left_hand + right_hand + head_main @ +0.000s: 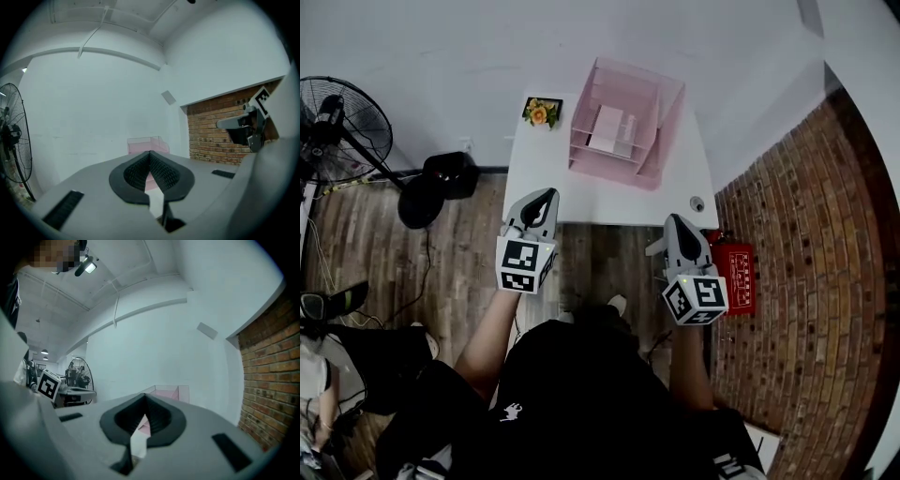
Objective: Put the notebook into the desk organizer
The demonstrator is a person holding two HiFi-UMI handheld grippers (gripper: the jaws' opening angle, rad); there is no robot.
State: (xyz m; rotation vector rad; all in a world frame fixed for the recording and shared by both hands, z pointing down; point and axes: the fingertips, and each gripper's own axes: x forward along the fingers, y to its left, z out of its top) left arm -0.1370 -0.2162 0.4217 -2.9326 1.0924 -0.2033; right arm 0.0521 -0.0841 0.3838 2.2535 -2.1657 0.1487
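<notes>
The pink desk organizer [639, 120] stands at the back of a small white desk [536, 184]. A pale flat book, apparently the notebook [610, 128], lies inside one of its middle compartments. My left gripper [547, 195] hovers over the desk's near left edge, jaws shut with nothing between them. My right gripper [674, 220] hangs off the near right corner, also shut and empty. In the left gripper view the shut gripper [150, 153] points at the organizer [146, 144]. The right gripper view shows its shut gripper [142, 396] with the organizer [168, 393] beyond.
A small framed flower picture [542, 112] sits at the desk's back left corner. A standing fan [339, 123] and a black object [450, 173] are on the wooden floor to the left. A brick wall [811, 253] and a red box [737, 274] lie to the right.
</notes>
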